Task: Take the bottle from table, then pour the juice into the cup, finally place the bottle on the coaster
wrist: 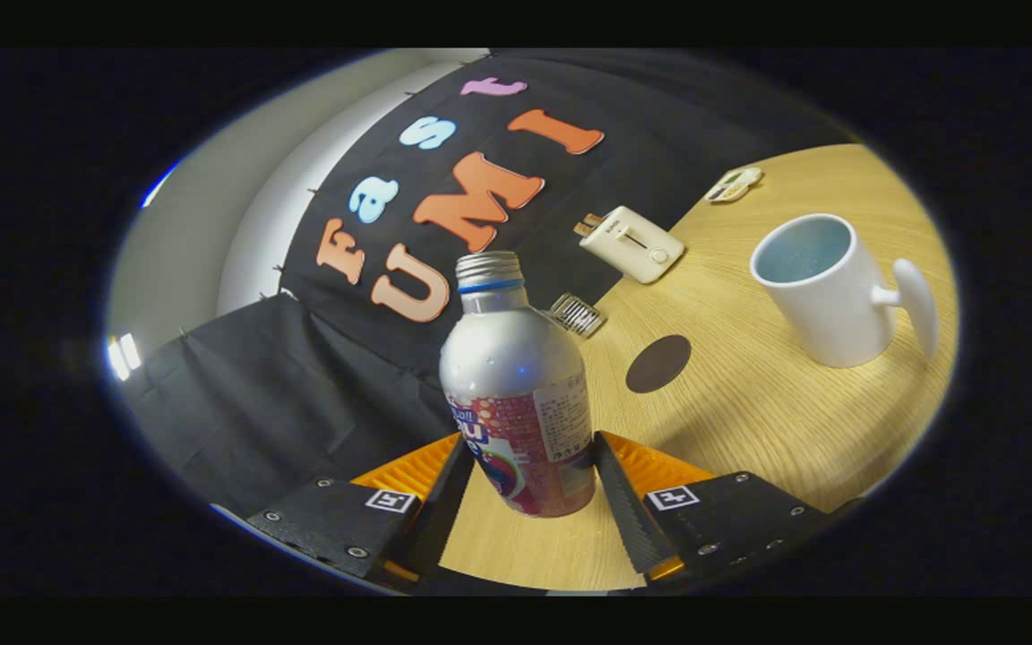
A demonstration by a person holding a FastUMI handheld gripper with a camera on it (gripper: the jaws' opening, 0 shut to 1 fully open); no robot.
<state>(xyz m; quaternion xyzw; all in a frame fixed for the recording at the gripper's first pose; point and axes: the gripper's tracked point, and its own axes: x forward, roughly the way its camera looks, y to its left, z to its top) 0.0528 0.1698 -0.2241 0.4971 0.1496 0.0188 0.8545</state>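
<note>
With my gripper [529,466] closed on the bottle's [519,394] lower body, both fingers pressing its label, I'd carry it upright over the table [749,403] toward the cup [825,287], beyond the coaster [657,363], tipping only once the neck overhangs the rim.

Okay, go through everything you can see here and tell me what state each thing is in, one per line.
Bottle: capped, tilted with the view, lower body between the fingers.
Gripper: fingers close on both sides of the bottle; contact seems likely.
Cup: standing on the table, nothing visible inside.
Coaster: flat on the table, nothing on it.
Toaster: at the table's far edge, lever state unclear.
</note>
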